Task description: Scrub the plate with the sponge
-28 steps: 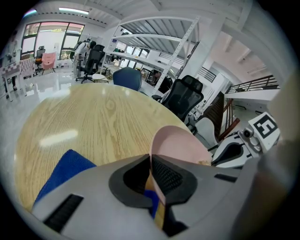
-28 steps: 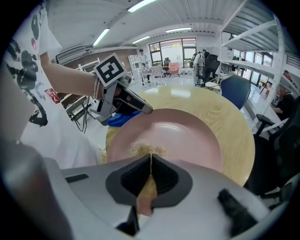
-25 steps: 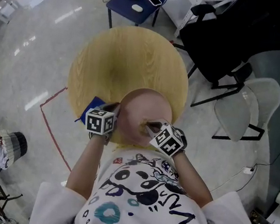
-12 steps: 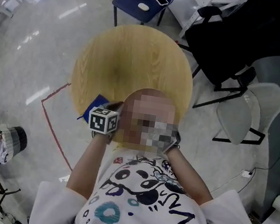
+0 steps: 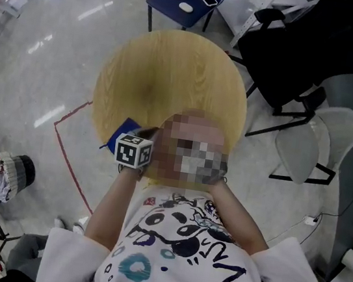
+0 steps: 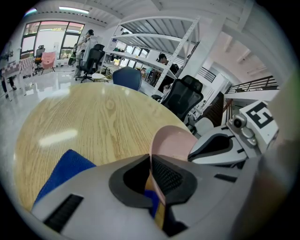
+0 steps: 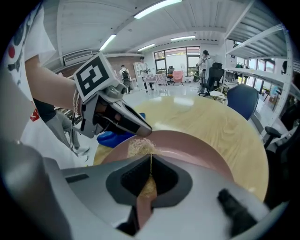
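At the near left edge of the round wooden bench (image 5: 174, 71) lies a blue cloth (image 5: 120, 134), one corner hanging over the rim. Just right of it, the left gripper (image 6: 151, 164) is clamped on the rim of the pink plate (image 6: 174, 139), one jaw on each face. The plate sits over the bench's near edge, tilted up off the wood. I cannot tell whether its lower rim rests on the bench. Further right, the right gripper (image 7: 150, 161) has its jaws together on a thin tan sponge (image 7: 139, 146). The sponge sticks out past the jaws and touches the plate's inner face, just below the tip of the left gripper. Off the bench's right edge stands a black office chair (image 5: 308, 51).
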